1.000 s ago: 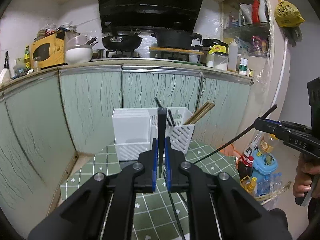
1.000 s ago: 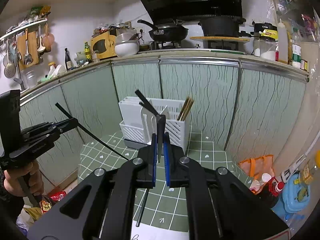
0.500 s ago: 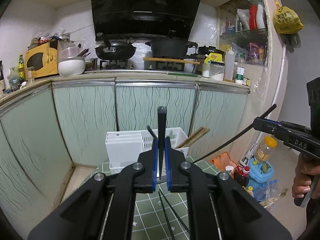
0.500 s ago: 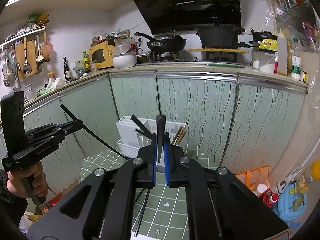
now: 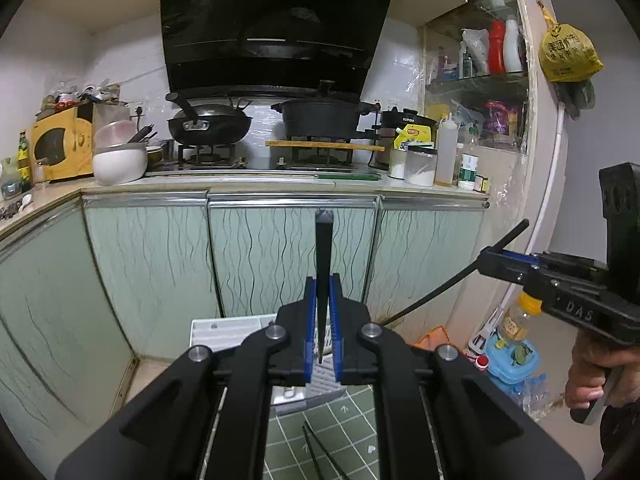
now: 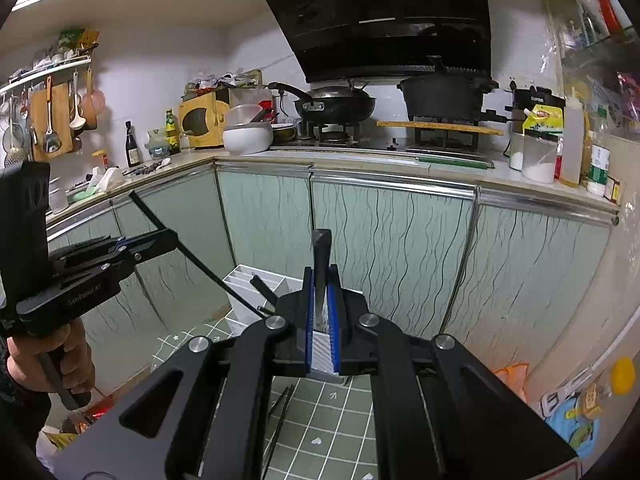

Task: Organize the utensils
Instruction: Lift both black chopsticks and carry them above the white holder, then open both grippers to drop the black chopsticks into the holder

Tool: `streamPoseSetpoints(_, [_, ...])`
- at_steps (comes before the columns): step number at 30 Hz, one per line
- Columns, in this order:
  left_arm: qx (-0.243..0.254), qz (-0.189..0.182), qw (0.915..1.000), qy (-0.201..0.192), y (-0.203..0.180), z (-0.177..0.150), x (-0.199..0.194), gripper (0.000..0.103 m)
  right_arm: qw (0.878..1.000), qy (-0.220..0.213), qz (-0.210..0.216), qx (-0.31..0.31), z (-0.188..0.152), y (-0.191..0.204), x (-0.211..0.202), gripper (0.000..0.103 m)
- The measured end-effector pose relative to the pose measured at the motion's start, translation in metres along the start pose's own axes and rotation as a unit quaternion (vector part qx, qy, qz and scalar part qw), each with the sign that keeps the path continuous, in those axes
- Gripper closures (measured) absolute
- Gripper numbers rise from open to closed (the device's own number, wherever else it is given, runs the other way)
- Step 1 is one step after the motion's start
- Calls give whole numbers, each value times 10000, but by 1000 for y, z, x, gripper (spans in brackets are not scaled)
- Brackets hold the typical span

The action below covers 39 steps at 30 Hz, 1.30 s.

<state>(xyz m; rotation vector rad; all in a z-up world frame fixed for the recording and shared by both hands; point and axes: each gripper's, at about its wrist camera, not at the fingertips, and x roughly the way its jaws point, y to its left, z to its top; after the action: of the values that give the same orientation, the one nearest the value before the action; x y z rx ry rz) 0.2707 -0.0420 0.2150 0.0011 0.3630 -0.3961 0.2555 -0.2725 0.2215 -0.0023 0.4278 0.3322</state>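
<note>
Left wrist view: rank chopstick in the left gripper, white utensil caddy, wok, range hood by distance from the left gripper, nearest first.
1. Chopstick: clamped in the left gripper.
2. Caddy: just beyond, low on the table.
3. Wok: left burner.
4. Hood: above the stove, hard to separate from the wok.

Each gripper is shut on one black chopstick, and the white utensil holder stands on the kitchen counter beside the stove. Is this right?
Not quite. The white utensil holder stands low down on the green checked cloth, in front of the cabinet doors, not on the counter; the right wrist view shows it. The rest holds: the left gripper and the right gripper are each shut on a black chopstick.
</note>
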Motion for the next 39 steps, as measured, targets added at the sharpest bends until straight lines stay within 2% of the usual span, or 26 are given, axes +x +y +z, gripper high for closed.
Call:
streamPoseSetpoints(11, [32,-98,9999,5,3,13,63,97,9997,251,-11,23,4,-22,54,97])
streamPoseSetpoints(21, [10,-92,9996,282,15,-23,120,97,9980,563,157,229,-17,-41,110,97])
streamPoseSetpoints(25, [153,-69,9990,404,12,-37,136,96,9963,737,316,308,-26,-45,132,97])
streamPoseSetpoints(26, [201,-48,9989,432,11,-41,140,89,9966,725,248,307,-27,-46,134,92])
streamPoseSetpoints(27, [246,-2,9987,455,10,-44,142,76,9968,714,186,308,-29,-47,135,72])
streamPoseSetpoints(28, [265,70,9987,439,11,-46,141,39,9971,675,126,318,-30,-48,135,56])
streamPoseSetpoints(29, [280,188,9989,325,12,-48,136,16,9974,637,88,315,-31,-49,134,41])
streamPoseSetpoints(31, [300,297,9991,65,14,-51,122,11,9979,574,-59,284,-35,-52,128,35])
streamPoseSetpoints(33, [254,264,9992,147,18,-52,116,8,9982,501,-183,278,-38,-53,121,15])
streamPoseSetpoints(35, [203,253,9993,187,21,-53,109,6,9986,421,-259,213,-41,-53,113,8])
streamPoseSetpoints(39, [187,226,9994,194,20,-55,92,5,9988,371,-312,-15,-47,-44,98,8])
